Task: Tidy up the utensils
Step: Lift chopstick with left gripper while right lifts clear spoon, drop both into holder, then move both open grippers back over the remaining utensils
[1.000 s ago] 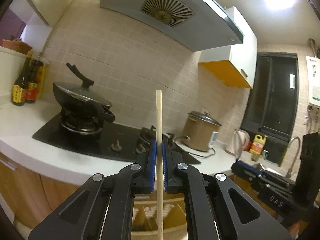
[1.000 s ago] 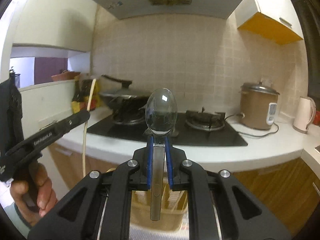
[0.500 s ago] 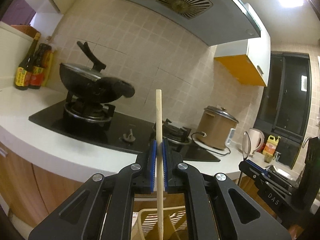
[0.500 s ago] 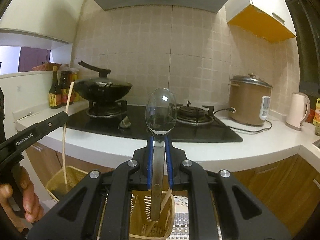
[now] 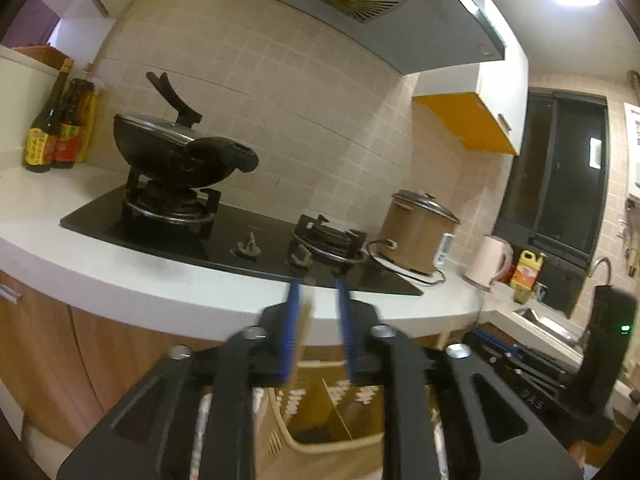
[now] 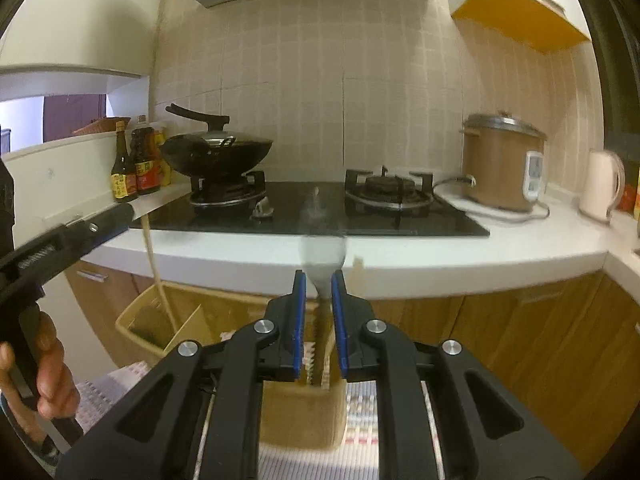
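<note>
The left gripper (image 5: 318, 312) stands with its blue-padded jaws parted, and a blurred wooden chopstick (image 5: 303, 322) lies just beside the inner face of its left pad, loose, its lower end reaching toward the beige slotted utensil basket (image 5: 320, 416) directly below. That basket has a diagonal divider making at least 2 compartments; which one the chopstick enters cannot be told. From the right wrist view the same chopstick (image 6: 156, 276) runs down from the left gripper (image 6: 120, 214) into an open compartment of that basket (image 6: 160, 320).

The right gripper (image 6: 319, 298) also has its jaws spread, released, with a metal spoon (image 6: 322, 256) smeared by motion in the gap, bowl up and handle pointing down into a second beige basket (image 6: 302, 412) right beneath; neither pad visibly presses it. Another pale stick tip (image 6: 358, 265) shows just right of the spoon. Both baskets sit on a woven patterned mat (image 6: 360, 412).

Behind them are wooden cabinet fronts (image 6: 500, 344) under a white countertop (image 6: 460, 256). On it lies a black glass hob (image 6: 312, 208) with 2 burners, the left one carrying a lidded black wok (image 6: 216, 152). Sauce bottles (image 6: 134, 168) stand at the left end, a brown rice cooker (image 6: 502, 164) and a cream kettle (image 6: 602, 184) toward the right. Beige tiles (image 6: 320, 80) cover the wall, with a range hood (image 5: 352, 4) and an orange-bottomed cupboard (image 5: 480, 108) overhead.
</note>
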`<state>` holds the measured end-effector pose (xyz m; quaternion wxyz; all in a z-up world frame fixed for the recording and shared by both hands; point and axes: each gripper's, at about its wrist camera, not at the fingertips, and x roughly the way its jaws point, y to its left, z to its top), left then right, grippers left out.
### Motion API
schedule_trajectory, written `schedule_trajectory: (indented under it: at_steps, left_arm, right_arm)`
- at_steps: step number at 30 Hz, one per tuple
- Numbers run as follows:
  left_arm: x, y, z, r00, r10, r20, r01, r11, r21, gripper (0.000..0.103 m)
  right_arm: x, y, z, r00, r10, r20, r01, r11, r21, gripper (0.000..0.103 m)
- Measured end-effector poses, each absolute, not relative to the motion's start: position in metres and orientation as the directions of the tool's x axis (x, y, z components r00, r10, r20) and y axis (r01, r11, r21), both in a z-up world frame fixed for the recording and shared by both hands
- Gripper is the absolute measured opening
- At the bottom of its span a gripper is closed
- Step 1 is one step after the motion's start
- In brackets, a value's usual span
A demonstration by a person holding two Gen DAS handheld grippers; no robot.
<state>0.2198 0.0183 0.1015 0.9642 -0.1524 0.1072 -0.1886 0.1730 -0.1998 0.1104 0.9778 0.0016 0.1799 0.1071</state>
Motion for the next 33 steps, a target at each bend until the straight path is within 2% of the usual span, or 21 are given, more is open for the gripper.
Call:
schedule_trajectory:
  at_steps: [1,5,6,7,9,12,19,23,29,30,33]
  left_arm:
    - [0.212,0.02,0.104,0.905,-0.399,-0.151,0.335,0.884,-0.326,0.036]
    - [0.189,0.024,0.11,0.899,-0.4,-0.181,0.337,0.893,-0.3,0.037]
    - [0.182,0.025,0.112,0.894,-0.402,-0.2,0.335,0.894,-0.298,0.037]
    - [0.176,0.027,0.113,0.886,-0.409,-0.221,0.338,0.893,-0.298,0.037]
    - [0.166,0.029,0.114,0.869,-0.421,-0.26,0.341,0.89,-0.302,0.038]
    - [0.154,0.032,0.114,0.84,-0.435,-0.326,0.342,0.889,-0.305,0.038]
    - [0.139,0.024,0.099,0.679,-0.478,-0.557,0.35,0.878,-0.326,0.038]
    - [0.138,0.013,0.065,0.544,-0.466,-0.698,0.333,0.883,-0.331,0.038]
    - [0.132,-0.001,-0.009,0.372,-0.452,-0.811,0.304,0.885,-0.354,0.037]
    - [0.13,-0.003,-0.017,0.356,-0.45,-0.819,0.302,0.885,-0.355,0.037]
    - [0.128,-0.011,-0.04,0.308,-0.449,-0.839,0.296,0.883,-0.364,0.036]
  right_arm:
    - [0.169,-0.204,0.11,0.904,0.223,-0.365,-0.215,0.975,0.062,0.02]
    - [0.15,-0.219,0.114,0.888,0.253,-0.385,-0.218,0.967,0.132,0.025]
    - [0.145,-0.223,0.116,0.884,0.261,-0.387,-0.219,0.964,0.15,0.03]
    - [0.137,-0.229,0.12,0.881,0.273,-0.387,-0.219,0.959,0.178,0.041]
    - [0.125,-0.237,0.128,0.879,0.288,-0.379,-0.219,0.952,0.216,0.055]
    - [0.11,-0.242,0.141,0.866,0.294,-0.405,-0.214,0.949,0.23,0.055]
    - [0.085,-0.232,0.148,0.784,0.26,-0.564,-0.189,0.965,0.183,0.055]
    - [0.08,-0.222,0.131,0.688,0.246,-0.683,-0.195,0.969,0.153,0.055]
    - [0.075,-0.199,0.072,0.484,0.237,-0.842,-0.271,0.956,0.113,0.055]
    - [0.073,-0.196,0.06,0.452,0.234,-0.861,-0.281,0.953,0.111,0.054]
    - [0.072,-0.187,0.028,0.369,0.215,-0.904,-0.299,0.949,0.103,0.031]
